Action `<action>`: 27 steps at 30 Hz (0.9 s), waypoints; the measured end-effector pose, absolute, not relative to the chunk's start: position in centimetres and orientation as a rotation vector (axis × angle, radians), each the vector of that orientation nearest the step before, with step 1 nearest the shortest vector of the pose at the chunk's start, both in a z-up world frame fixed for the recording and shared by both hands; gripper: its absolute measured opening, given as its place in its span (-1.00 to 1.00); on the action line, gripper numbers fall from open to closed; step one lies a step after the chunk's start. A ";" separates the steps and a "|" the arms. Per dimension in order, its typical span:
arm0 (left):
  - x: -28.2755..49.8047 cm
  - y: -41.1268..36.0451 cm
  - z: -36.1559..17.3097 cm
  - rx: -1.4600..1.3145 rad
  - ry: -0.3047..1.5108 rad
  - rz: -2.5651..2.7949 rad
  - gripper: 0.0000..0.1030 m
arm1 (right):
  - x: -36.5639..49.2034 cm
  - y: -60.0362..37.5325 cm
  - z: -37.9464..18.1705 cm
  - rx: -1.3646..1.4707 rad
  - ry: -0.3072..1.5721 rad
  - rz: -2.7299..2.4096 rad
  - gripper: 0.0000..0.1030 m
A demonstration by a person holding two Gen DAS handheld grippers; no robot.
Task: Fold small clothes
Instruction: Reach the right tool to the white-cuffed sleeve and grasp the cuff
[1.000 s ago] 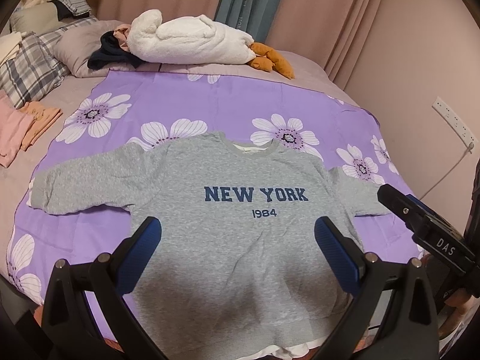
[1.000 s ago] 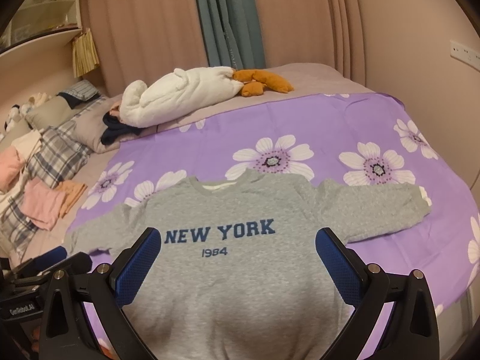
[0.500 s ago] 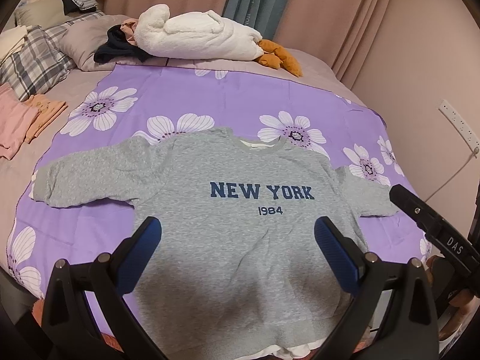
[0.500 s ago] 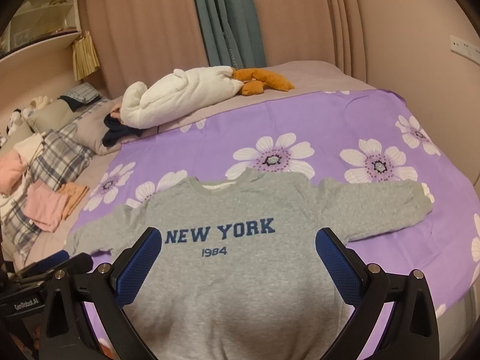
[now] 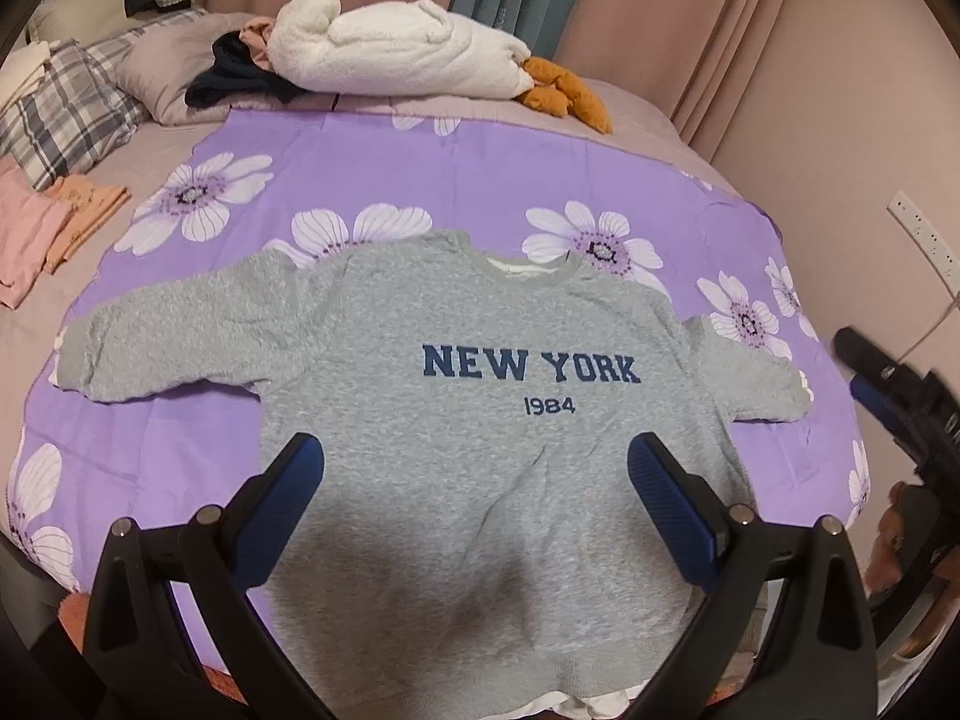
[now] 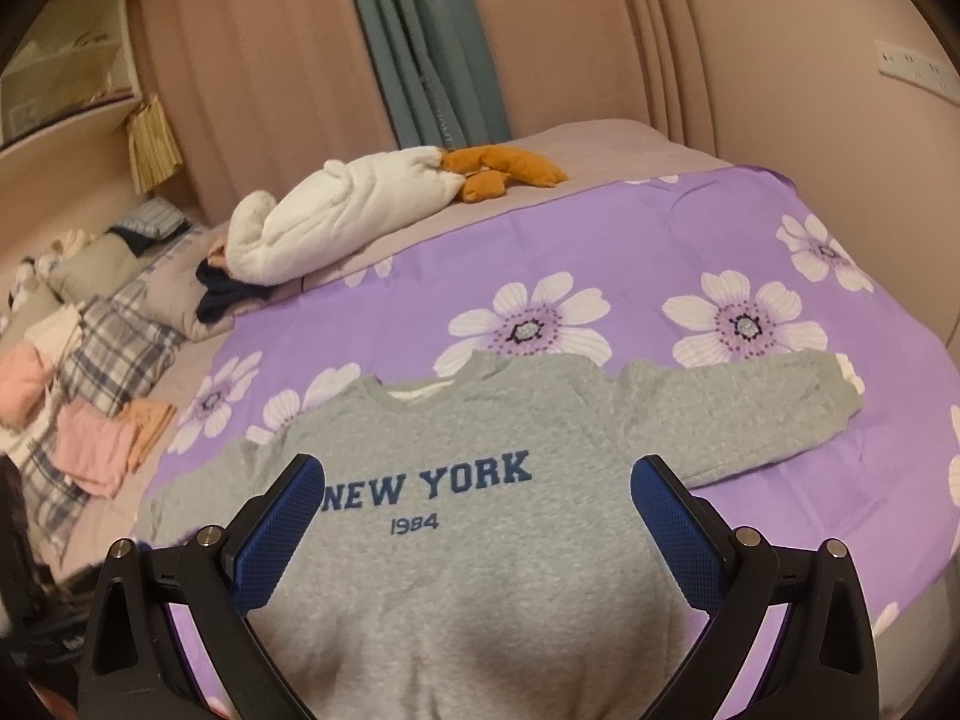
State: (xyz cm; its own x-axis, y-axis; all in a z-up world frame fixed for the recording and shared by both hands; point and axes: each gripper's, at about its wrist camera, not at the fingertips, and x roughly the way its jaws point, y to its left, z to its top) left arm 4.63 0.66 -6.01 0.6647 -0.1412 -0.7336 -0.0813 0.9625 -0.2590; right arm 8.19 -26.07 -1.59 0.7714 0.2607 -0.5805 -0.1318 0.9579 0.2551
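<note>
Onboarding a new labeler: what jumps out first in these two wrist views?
The grey sweatshirt printed NEW YORK 1984, spread flat and face up with both sleeves out, fills the middle of the purple flowered sheet. Next, the blue pads of the open left hand-held gripper and open right hand-held gripper, both hanging over the sweatshirt's lower half, holding nothing. At the far end of the bed lies a white plush bundle.
</note>
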 end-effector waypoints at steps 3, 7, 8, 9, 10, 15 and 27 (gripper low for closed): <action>5.3 0.5 -7.5 -0.285 0.874 -0.042 0.90 | 8.8 -27.9 -1.7 0.248 0.654 0.192 0.99; 6.5 -0.1 -10.6 -0.276 0.937 -0.038 0.70 | 9.9 -31.6 -2.2 0.334 0.660 0.129 0.86; 6.7 -0.2 -11.4 -0.277 0.956 -0.040 0.57 | 10.3 -32.8 -2.5 0.358 0.664 0.103 0.82; 6.9 -0.3 -12.1 -0.283 0.968 -0.047 0.51 | 10.8 -33.9 -2.8 0.378 0.669 0.074 0.74; 7.2 -0.4 -13.0 -0.289 0.989 -0.049 0.49 | 11.3 -35.1 -3.1 0.398 0.675 0.043 0.66; 7.8 -0.2 -16.0 -0.297 1.076 -0.033 0.24 | 13.8 -41.2 -5.1 0.492 0.693 -0.101 0.44; 8.4 0.1 -18.5 -0.263 1.146 0.003 0.25 | 19.2 -52.4 -15.1 0.726 0.847 -0.364 0.14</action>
State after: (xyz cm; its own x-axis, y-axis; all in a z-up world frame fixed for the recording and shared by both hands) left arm 8.35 0.13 -18.52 0.4154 -0.1317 -0.9000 -0.1370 0.9691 -0.2051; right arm 19.22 -52.40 -15.05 0.6220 -0.0124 -0.7829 0.5597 0.7064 0.4334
